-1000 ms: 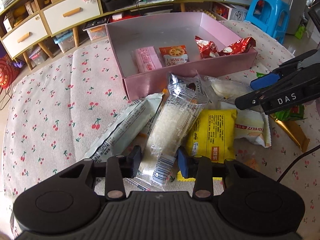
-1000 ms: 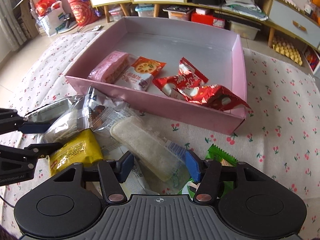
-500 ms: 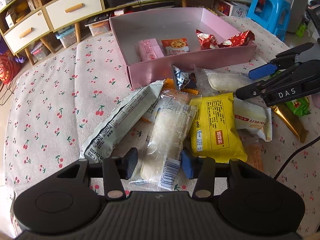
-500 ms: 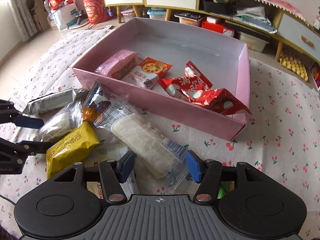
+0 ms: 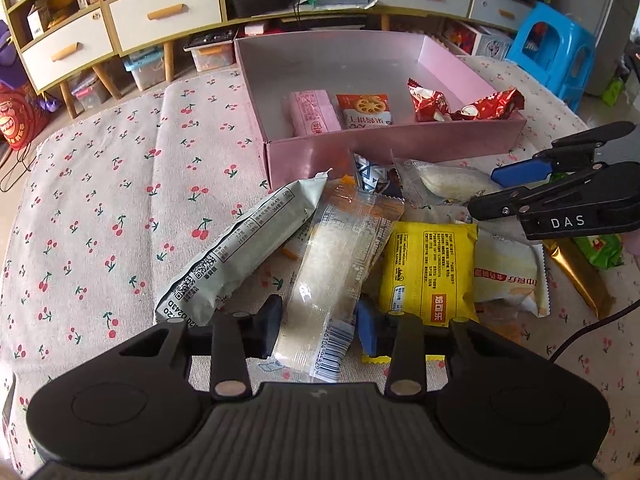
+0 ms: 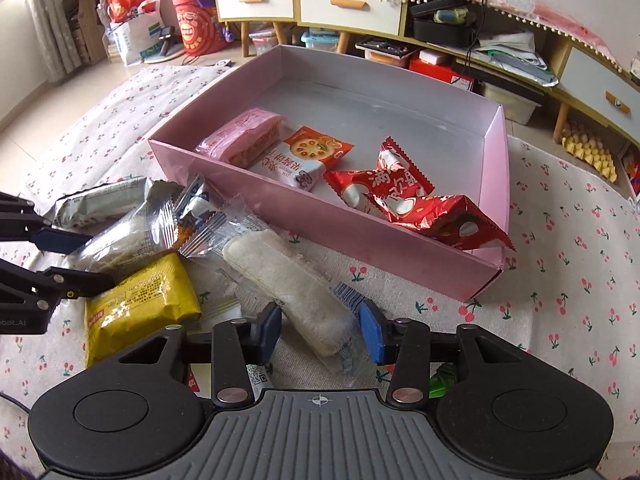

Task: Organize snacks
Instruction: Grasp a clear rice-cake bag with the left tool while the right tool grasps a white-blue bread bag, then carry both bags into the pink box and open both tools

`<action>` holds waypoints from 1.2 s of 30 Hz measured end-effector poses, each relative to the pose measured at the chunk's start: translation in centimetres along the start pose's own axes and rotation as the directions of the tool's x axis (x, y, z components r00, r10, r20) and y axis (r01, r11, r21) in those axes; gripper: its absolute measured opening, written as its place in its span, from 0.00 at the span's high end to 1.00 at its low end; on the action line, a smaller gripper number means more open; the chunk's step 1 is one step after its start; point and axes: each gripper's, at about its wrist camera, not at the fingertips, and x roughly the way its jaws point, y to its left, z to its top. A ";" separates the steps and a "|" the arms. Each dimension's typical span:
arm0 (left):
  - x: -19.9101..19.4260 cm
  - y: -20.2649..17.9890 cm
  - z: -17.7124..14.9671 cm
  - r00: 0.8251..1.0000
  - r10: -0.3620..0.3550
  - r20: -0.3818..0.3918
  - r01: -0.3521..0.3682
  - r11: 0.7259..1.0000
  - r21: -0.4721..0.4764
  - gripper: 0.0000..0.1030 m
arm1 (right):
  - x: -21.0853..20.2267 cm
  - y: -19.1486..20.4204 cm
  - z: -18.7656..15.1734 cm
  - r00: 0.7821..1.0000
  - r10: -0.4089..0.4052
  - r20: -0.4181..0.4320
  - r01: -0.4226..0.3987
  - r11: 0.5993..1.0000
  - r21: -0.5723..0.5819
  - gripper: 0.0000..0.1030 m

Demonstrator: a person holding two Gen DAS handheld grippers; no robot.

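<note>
A pink box (image 5: 392, 148) (image 6: 280, 216) holds a pink bar (image 5: 314, 114), an orange-and-white packet (image 5: 366, 114) and red wrappers (image 6: 404, 196). In front lies a pile of snacks. My left gripper (image 5: 318, 326) is open, its fingers either side of the near end of a clear-wrapped rice bar (image 5: 328, 276). My right gripper (image 6: 320, 330) is open around the near end of another clear-wrapped rice bar (image 6: 288, 280). It also shows in the left wrist view (image 5: 496, 188). A yellow packet (image 5: 428, 268) (image 6: 140, 300) and a grey-green bar (image 5: 244, 252) lie beside them.
A cherry-print cloth (image 5: 100, 220) covers the surface. A white-and-yellow packet (image 5: 508, 272), a gold bar (image 5: 576, 276) and a green packet (image 5: 600, 248) lie at the right. Drawers and shelves (image 5: 160, 12) and a blue stool (image 5: 556, 48) stand behind.
Both grippers have come down and forward over the pile. Each now has its open fingers around the near end of a clear-wrapped rice bar.
</note>
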 end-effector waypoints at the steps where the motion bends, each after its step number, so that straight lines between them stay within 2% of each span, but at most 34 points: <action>1: -0.1 0.1 0.0 1.000 -0.008 -0.001 0.008 1.000 -0.020 0.67 | -0.2 -0.1 0.2 1.000 0.011 -0.005 -0.011 1.000 0.019 0.63; 9: -1.0 0.8 0.1 0.998 -0.053 -0.020 0.050 0.989 -0.140 0.74 | -1.5 -1.2 0.5 0.995 0.096 -0.033 -0.089 0.980 0.178 0.72; 13: -1.4 1.3 0.1 0.996 -0.088 -0.017 0.083 0.979 -0.187 0.77 | -2.1 -2.2 0.5 0.988 0.150 -0.031 -0.136 0.952 0.273 0.76; 16: -1.8 1.2 0.3 0.995 -0.099 -0.002 0.097 0.974 -0.203 0.78 | -2.4 -2.9 0.5 0.984 0.176 -0.025 -0.158 0.930 0.332 0.83; 26: -2.5 0.9 0.8 0.992 -0.119 0.038 0.124 0.963 -0.238 0.79 | -2.4 -4.2 0.4 0.973 0.230 -0.019 -0.197 0.870 0.452 0.86; 36: -3.5 1.0 1.5 0.986 -0.138 0.095 0.159 0.953 -0.260 0.79 | -4.1 -5.1 0.4 0.955 0.295 0.041 -0.272 0.810 0.520 0.88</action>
